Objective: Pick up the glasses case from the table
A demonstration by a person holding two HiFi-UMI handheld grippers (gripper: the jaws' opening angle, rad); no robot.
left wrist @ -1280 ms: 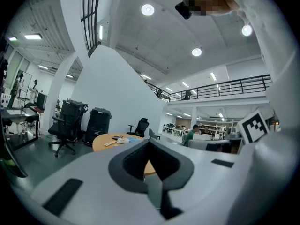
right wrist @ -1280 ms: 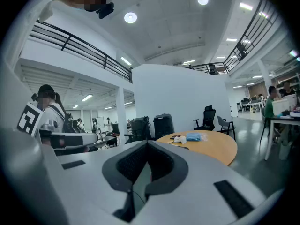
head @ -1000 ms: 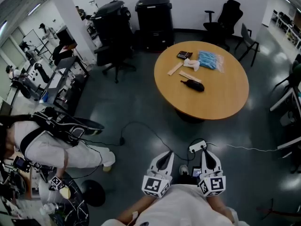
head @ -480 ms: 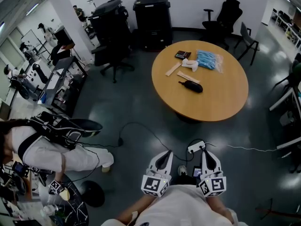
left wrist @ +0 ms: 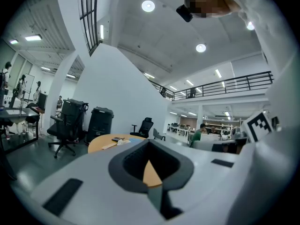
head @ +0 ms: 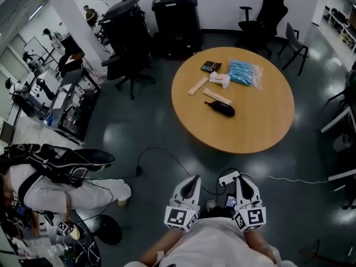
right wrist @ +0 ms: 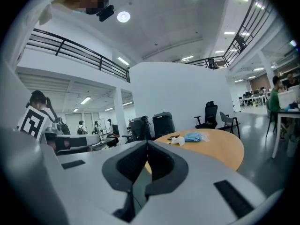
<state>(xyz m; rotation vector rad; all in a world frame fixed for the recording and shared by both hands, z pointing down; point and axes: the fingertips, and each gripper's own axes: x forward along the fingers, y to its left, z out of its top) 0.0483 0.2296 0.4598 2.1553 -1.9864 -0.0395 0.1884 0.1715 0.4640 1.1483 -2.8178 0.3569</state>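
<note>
The black glasses case [head: 221, 109] lies near the middle of the round wooden table [head: 261, 121], beside a wooden stick [head: 217, 96]. Both grippers sit at the bottom of the head view, held side by side over the floor and well short of the table. My left gripper [head: 193, 181] is shut with nothing in it, its jaws meeting at the tip [left wrist: 149, 144]. My right gripper [head: 243, 178] is likewise shut and empty [right wrist: 146, 143]. Both point roughly level toward the table [right wrist: 213, 146]; the case is too small to pick out in the gripper views.
On the table are a calculator [head: 210, 66], a white cloth [head: 219, 79], a blue packet [head: 243, 71] and another stick [head: 197, 85]. Black bins [head: 178, 15] and office chairs [head: 125, 65] stand beyond. A power strip [head: 231, 176] with cables lies just ahead. A person [head: 55, 174] bends at the left.
I have moved forward with both grippers: the table now sits lower and closer in the head view. Both grippers stay shut. The person at the left has slid down the frame.
</note>
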